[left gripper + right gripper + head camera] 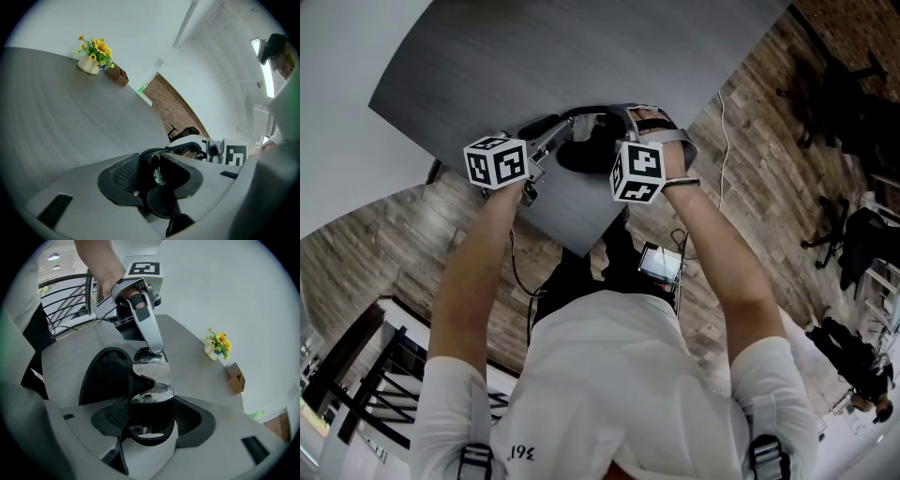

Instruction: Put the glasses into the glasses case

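Note:
The sunglasses (152, 380), black-framed with mirrored lenses, hang just above the grey table (534, 56). Both grippers hold them. My right gripper (150, 420) is shut on one lens, with a pad on each side of it. My left gripper (153, 351) pinches the far end of the frame. In the left gripper view the dark frame (159, 176) sits between the left gripper's (157, 180) pads, and the right gripper (206, 150) shows beyond. The black glasses case (105, 376) lies open on the table directly beside and below the glasses. In the head view the case (581, 157) lies between the two marker cubes.
A small pot of yellow flowers (215, 347) and a brown box (236, 377) stand far off on the table. The table's near edge (581, 246) runs just below the grippers, with wood floor and a cable (724, 131) beyond. A black railing (65, 301) stands behind.

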A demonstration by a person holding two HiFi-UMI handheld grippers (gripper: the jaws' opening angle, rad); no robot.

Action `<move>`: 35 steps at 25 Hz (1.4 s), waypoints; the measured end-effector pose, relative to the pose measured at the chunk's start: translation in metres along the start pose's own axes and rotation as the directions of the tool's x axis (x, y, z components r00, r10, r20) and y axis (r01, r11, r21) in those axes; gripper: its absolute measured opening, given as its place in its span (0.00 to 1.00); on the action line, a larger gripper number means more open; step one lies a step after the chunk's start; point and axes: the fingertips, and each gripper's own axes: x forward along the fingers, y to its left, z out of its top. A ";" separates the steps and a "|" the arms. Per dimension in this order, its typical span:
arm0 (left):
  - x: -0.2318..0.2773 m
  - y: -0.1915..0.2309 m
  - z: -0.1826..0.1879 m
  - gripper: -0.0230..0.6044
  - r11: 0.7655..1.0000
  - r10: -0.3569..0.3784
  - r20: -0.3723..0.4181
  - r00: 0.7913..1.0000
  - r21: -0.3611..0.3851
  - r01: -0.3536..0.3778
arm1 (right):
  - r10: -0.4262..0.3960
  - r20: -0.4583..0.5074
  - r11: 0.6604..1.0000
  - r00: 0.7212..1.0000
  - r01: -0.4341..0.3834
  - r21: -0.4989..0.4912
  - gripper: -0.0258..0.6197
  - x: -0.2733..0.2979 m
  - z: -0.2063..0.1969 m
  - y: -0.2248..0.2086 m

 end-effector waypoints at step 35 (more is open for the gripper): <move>0.001 0.010 -0.006 0.24 0.998 0.061 -0.031 0.998 -0.003 -0.061 | 0.037 0.025 0.997 0.999 -0.039 0.072 0.58 0.001 0.003 -0.006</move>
